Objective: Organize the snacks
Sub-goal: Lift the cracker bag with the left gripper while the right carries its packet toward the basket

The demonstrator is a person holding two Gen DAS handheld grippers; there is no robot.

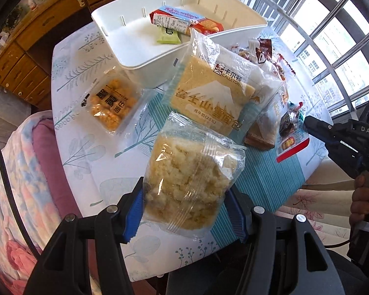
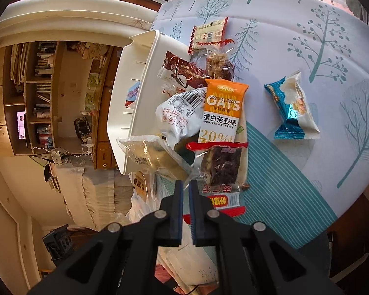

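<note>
My left gripper (image 1: 184, 211) is shut on a clear bag of crumbly bread (image 1: 192, 172), held above the table's near edge. A white bin (image 1: 145, 56) at the back holds a biscuit pack (image 1: 184, 22) and a green packet (image 1: 168, 35). A Calleton bread bag (image 1: 214, 93) leans on the bin; an orange-topped bread pack (image 1: 110, 103) lies to its left. My right gripper (image 2: 186, 186) is nearly shut and empty, just short of a red date-cake packet (image 2: 220, 169). It also shows in the left wrist view (image 1: 310, 125). An orange oat stick (image 2: 221, 110) and a blue packet (image 2: 292, 108) lie beyond.
Several more snacks (image 2: 184, 73) are piled beside the bin (image 2: 135, 83). The round table (image 1: 69, 127) has a leaf-print cloth. A bed with floral bedding (image 1: 17, 172) is at the left, wooden drawers (image 1: 24, 56) behind, and a barred window (image 1: 332, 36) to the right.
</note>
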